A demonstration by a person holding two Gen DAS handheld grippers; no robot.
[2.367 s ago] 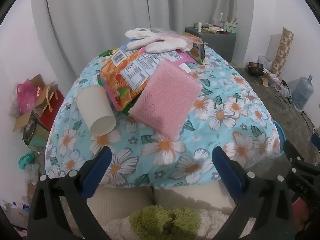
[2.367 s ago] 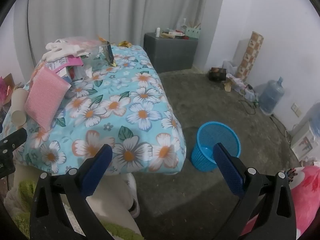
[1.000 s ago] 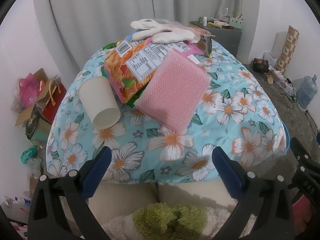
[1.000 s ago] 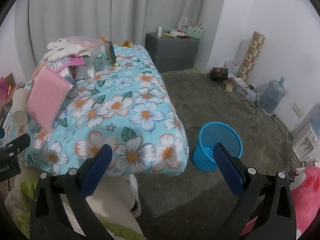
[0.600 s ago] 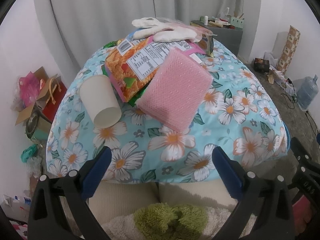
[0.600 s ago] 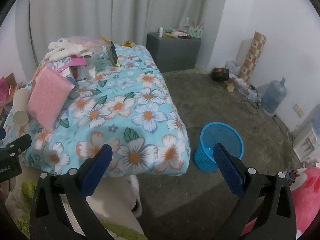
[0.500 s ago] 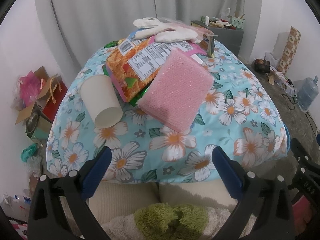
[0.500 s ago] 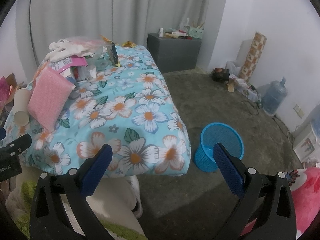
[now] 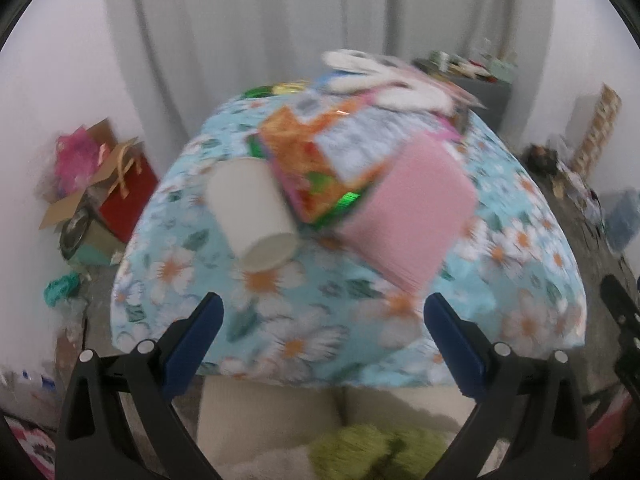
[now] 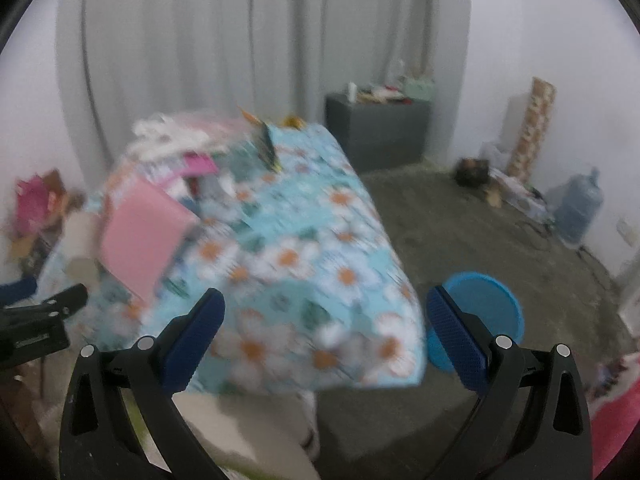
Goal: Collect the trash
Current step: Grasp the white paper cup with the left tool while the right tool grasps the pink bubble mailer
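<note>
Both my grippers, left (image 9: 320, 330) and right (image 10: 324, 326), have their fingers wide and empty. I've just swung left toward the trash: the paper cup (image 9: 254, 216) now lies ahead on the table (image 9: 532, 280), blue bin (image 10: 486, 312) waiting alongside.

One cup, one pink pad, one bin amid a table's litter

Ahead of the left fingers lie one white paper cup (image 9: 256, 216), one pink pad (image 9: 408, 216) and one orange snack bag (image 9: 308, 160); the blurred heap beyond them cannot be counted. Ahead of the right fingers stand one blue bin (image 10: 486, 308) and one water jug (image 10: 578, 210).
</note>
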